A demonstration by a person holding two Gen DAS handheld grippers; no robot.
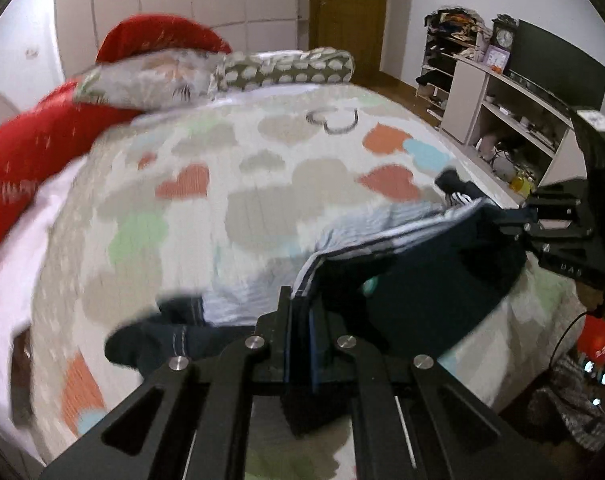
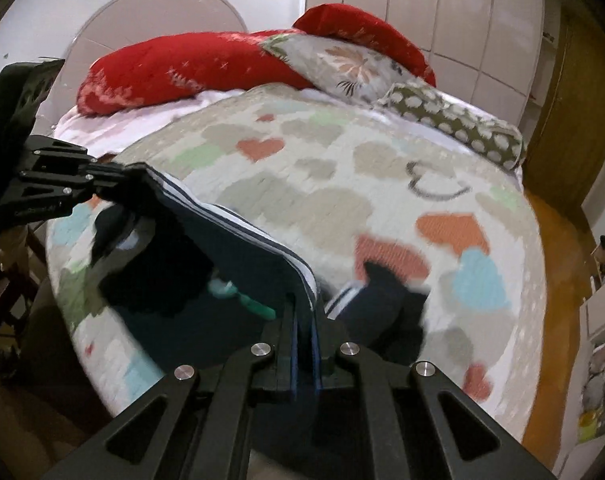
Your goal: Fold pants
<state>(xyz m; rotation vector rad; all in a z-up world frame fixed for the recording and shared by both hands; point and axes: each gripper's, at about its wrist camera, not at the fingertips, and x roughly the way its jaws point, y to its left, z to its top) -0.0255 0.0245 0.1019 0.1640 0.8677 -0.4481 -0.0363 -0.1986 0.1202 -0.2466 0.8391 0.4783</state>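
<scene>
Pants: dark navy pants (image 1: 430, 264) with white side stripes and a pale striped lining, held up above the bed (image 1: 262, 184) along one edge; the rest hangs and trails onto the quilt, one dark end lying near the left gripper, another further off.
Left gripper: left gripper (image 1: 301, 320) has its fingers closed on the striped edge of the cloth, which runs between them.
Right gripper: right gripper (image 2: 304, 320) likewise has its fingers pinched on the same striped edge, at its other end.
Span between grips: the edge runs fairly taut from one gripper to the other, with a slight sag.
Step in hand (judged): carrying the held edge over to lay a fold; blur suggests motion.
How to do it well: keep both grips level and equally far apart so the edge stays straight; lower both ends together onto the trailing part; match stripe to stripe before letting go.
Risk: uneven tension may skew the fold or bunch the lining.
Surroundings: red pillows (image 2: 182, 68) at the head, well apart from the work.
</scene>
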